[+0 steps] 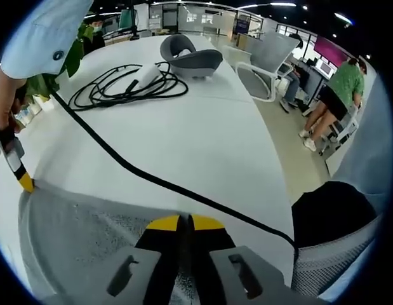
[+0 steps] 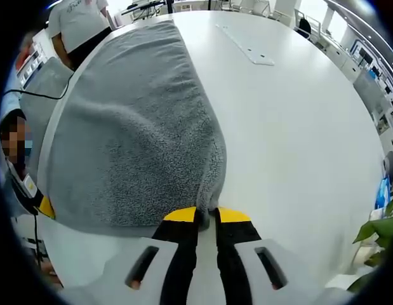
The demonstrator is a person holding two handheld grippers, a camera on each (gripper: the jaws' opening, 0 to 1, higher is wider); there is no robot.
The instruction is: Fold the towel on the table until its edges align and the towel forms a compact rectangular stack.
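Cable (image 1: 152, 179) crosses table (image 1: 202, 140) beyond towel (image 2: 133, 127) — coiled cord (image 1: 120, 89), apparently, farther off.

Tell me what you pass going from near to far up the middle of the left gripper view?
Left gripper pinching the grey terry towel → thin black cable → coiled black cord → grey curved headset.

The right gripper (image 2: 206, 216) is pinching the near corner of the grey towel (image 2: 129, 127), jaws closed on it. The towel is lying spread on the white counter (image 2: 291, 127), the left gripper (image 2: 45, 206) gripping its left corner.
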